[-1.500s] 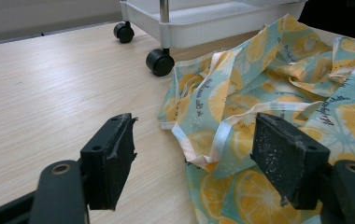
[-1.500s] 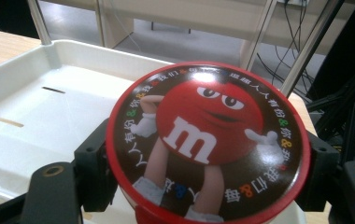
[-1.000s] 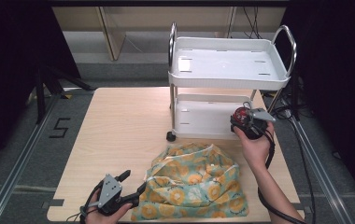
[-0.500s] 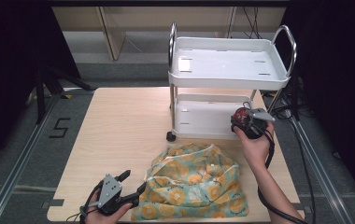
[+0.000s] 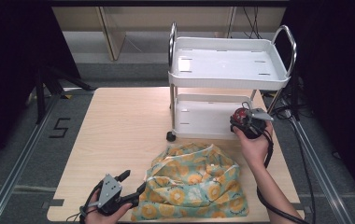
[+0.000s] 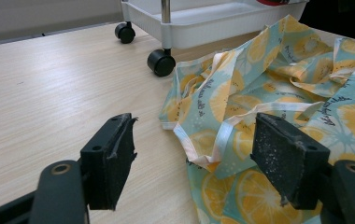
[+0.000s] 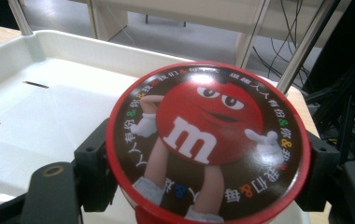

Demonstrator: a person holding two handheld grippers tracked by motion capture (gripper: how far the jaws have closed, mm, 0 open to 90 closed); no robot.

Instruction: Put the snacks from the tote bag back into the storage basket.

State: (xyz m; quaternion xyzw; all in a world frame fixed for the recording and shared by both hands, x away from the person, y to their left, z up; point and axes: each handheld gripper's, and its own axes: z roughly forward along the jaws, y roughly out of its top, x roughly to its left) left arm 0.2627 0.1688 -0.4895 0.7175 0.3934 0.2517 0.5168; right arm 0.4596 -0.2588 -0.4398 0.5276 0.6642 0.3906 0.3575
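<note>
While the wooden desk (image 5: 119,140) is carrying everything, the white cart (image 5: 229,70) is standing at its far side on black wheels. Nearer to the person, a fruit-printed cloth bag (image 5: 196,186) is lying crumpled on the desk, just in front of the cart. The left tongs (image 5: 131,183) are resting low at the bag's left edge with the jaws wide apart, holding nothing; one jaw is reaching over the cloth. The right tongs (image 5: 242,122) are clamped on a round red candy tin (image 7: 208,140), which is hanging over the right end of the cart's lower tray (image 7: 49,102).
</note>
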